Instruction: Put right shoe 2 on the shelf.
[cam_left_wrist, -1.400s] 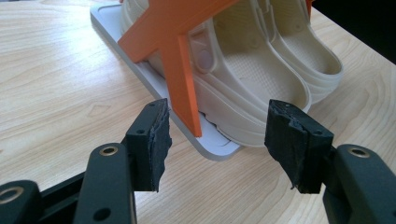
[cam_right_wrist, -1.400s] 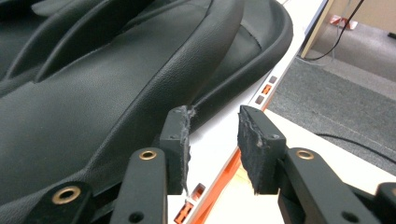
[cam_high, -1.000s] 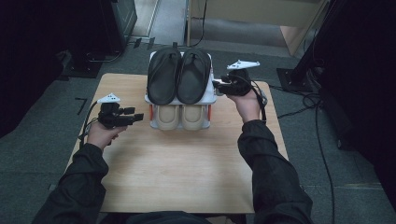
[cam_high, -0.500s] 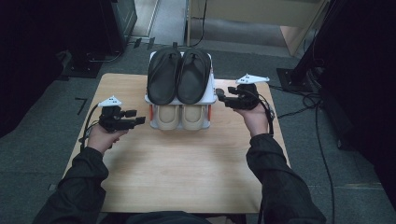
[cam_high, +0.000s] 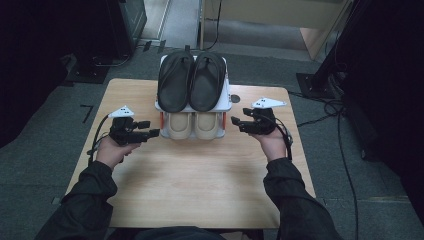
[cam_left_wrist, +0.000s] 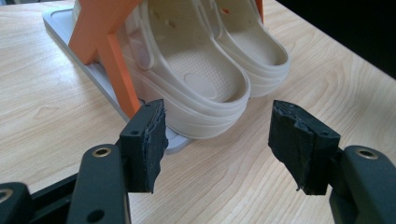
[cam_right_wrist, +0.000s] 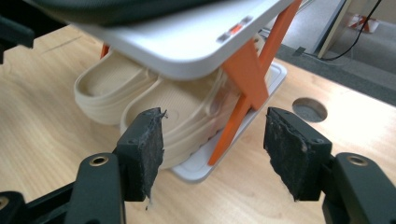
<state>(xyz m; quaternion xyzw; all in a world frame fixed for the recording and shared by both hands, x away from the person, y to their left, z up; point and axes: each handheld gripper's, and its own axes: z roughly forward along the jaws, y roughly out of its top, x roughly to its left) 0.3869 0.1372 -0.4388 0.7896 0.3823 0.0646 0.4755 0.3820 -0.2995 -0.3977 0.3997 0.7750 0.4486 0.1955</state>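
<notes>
My left gripper (cam_high: 150, 133) has its jaws spread wide and holds nothing; in the left gripper view the two black pads frame the heel of the nearer beige clog (cam_left_wrist: 196, 79) without touching it; my right gripper (cam_high: 239, 121) is likewise wide open and empty, its jaws just beside the other end of the shoe rack (cam_high: 226, 102), apart from it. The beige clogs (cam_high: 194, 125) sit side by side on the rack's lower tray, heels toward me, in the middle of the wooden surface (cam_high: 200, 175) toward its far edge; the pair of black sandals (cam_high: 191, 80) lies on the upper shelf above them. The high view shows both of my hands flanking the rack, the left hand (cam_high: 111, 150) a little lower than the right hand (cam_high: 272, 142); the left gripper view shows the ribbed soles and the holes in the clogs, and an orange strut (cam_left_wrist: 114, 51) rising from the grey base; the right gripper view looks under the white upper shelf (cam_right_wrist: 187, 37), with crossed orange struts (cam_right_wrist: 243, 79) and a round hole (cam_right_wrist: 307, 109) in the surface beyond.
</notes>
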